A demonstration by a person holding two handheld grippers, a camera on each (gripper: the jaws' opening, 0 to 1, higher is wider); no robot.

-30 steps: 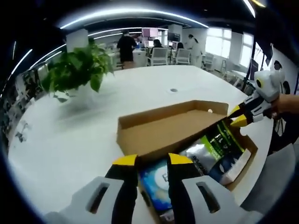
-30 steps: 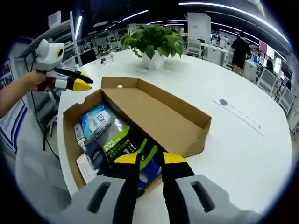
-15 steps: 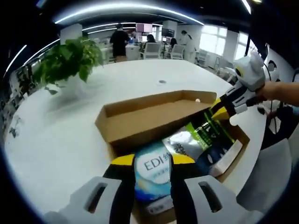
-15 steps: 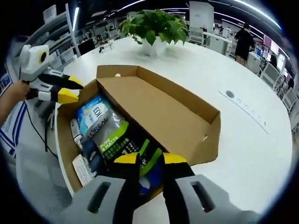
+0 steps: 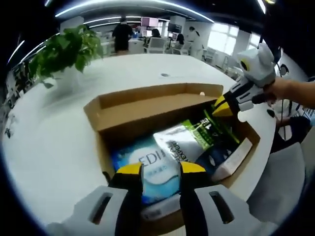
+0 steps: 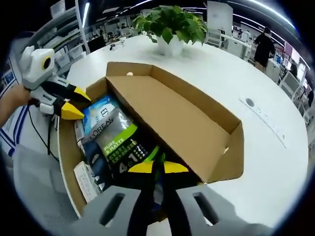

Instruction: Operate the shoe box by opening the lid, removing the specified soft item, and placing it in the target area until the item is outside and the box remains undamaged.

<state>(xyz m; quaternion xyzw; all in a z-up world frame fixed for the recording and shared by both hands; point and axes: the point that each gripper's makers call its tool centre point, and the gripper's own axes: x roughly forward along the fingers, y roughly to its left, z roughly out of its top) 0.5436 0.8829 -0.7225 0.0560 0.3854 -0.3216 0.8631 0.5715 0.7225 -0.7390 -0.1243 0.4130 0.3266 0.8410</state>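
Lid open, soft pouches lie inside the shoe box point(image 6: 216, 142): my right gripper point(image 6: 157, 168) looks pinched nearly closed on the green-and-silver pouch point(image 6: 120, 145) edge, left gripper point(image 5: 160, 169) parted over the blue pack point(image 5: 155, 169); I judge both light, limp, slick, best gripped at a seam.

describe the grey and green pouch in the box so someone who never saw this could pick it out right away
On the white table stands an open cardboard box with its lid folded back. Among the packets inside, the pouch lies on top near the middle, next to a blue and white pack. It alone has a silver-grey upper part and a bright green band with white lettering.
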